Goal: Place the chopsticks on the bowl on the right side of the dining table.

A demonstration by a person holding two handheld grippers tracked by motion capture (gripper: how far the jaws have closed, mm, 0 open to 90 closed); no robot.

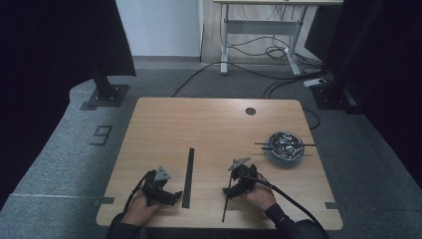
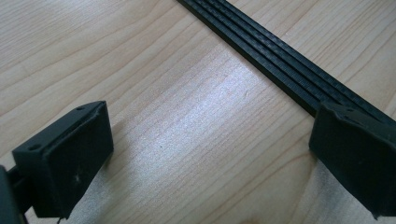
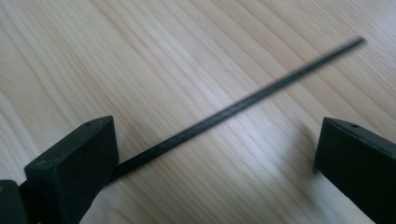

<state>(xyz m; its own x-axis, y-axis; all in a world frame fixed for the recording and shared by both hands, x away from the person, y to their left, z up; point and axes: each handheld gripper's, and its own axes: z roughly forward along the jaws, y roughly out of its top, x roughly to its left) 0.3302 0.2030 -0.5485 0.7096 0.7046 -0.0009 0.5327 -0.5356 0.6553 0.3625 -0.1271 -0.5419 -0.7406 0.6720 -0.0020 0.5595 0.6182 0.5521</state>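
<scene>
The right claw (image 3: 217, 154) stands wide open over a thin black rod (image 3: 243, 105) lying on the table (image 1: 214, 124) — the rod runs slantwise between the jaws, passing close under one. The left claw (image 2: 210, 154), also wide, hovers beside the flat black strip (image 2: 280, 60) — holding nothing.

Thin black rod (image 3: 238, 106), seemingly flat, beside ribbed black strip (image 2: 280, 65).

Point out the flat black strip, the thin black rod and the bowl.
flat black strip (image 1: 189, 175): high view, middle of its length.
thin black rod (image 3: 243, 103): right gripper view, mid-shaft.
bowl (image 1: 284, 158): high view, near rim.
</scene>
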